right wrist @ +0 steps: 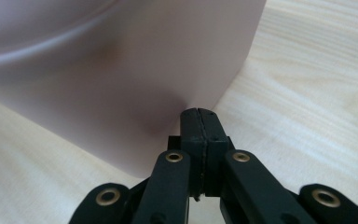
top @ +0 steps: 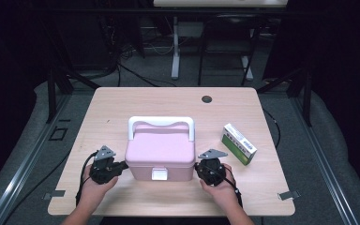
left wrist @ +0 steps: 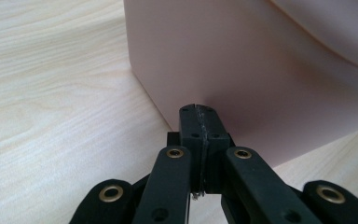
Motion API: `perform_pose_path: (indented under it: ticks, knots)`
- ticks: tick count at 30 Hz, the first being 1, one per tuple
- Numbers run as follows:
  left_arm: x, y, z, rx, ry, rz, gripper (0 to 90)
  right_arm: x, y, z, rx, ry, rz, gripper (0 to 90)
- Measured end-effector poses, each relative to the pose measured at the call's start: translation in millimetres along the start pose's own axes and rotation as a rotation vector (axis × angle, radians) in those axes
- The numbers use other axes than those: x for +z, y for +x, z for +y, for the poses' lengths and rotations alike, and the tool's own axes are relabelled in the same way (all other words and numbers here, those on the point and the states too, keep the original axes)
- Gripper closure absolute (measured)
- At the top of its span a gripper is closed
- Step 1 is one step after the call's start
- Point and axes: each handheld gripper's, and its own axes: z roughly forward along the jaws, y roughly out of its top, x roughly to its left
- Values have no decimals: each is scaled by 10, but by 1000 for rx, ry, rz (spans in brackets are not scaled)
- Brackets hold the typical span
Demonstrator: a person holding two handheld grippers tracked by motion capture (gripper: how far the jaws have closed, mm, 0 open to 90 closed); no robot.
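A pink lidded box (top: 159, 152) with a white handle (top: 161, 123) and a white front latch (top: 159, 174) stands in the middle of the table. My left gripper (top: 125, 165) is shut, its tips pressed against the box's left side wall (left wrist: 242, 70). My right gripper (top: 196, 166) is shut too, its tips against the box's right side wall (right wrist: 135, 79). In the left gripper view the closed tips (left wrist: 199, 112) touch the pink wall; in the right gripper view the closed tips (right wrist: 199, 113) touch it near a corner. Nothing is held between either pair of jaws.
A green and white carton (top: 238, 143) lies to the right of the box. The light wooden table (top: 122, 108) has a round cable hole (top: 206, 99) at the back. Dark floor, table legs and cables lie beyond the far edge.
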Motion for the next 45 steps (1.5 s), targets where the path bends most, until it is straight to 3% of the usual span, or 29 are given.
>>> perform_pose_path:
  ticks: [11, 26, 38, 45]
  knots:
    - [-119, -149, -127, 5, 10, -40, 900, -205, 92, -187, -12, 14, 18, 900]
    - [-218, -267, -218, 13, 25, -58, 900, -308, 146, -276, -38, 21, 18, 900]
    - [-245, -306, -255, 13, 19, -55, 900, -350, 177, -321, -27, 21, 18, 900]
    - [-239, -264, -256, -3, 18, -85, 900, -351, 140, -325, -9, 21, 40, 900]
